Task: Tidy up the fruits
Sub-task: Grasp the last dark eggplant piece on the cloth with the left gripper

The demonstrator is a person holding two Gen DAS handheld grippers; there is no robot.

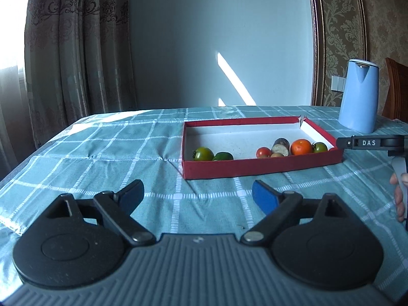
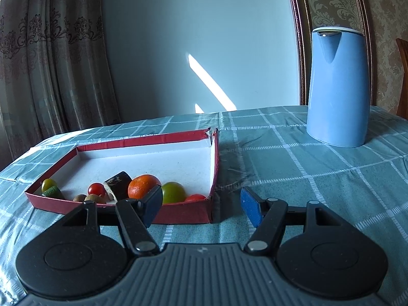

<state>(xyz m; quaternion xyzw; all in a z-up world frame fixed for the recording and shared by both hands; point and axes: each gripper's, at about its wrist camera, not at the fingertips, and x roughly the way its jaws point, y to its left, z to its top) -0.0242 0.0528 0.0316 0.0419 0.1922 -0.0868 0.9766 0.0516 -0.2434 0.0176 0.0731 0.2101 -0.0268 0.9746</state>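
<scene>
Here, left gripper low, jaws wide, empty

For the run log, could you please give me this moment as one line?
left gripper open, empty | right gripper open, empty | fruits in red box | blue jug on tablecloth

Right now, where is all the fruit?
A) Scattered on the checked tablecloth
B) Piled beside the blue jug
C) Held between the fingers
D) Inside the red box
D: the orange, the small red tomato and the green tomatoes all lie inside the red box. None shows on the tablecloth or by the blue jug, and nothing sits between the fingers of either gripper.
</scene>
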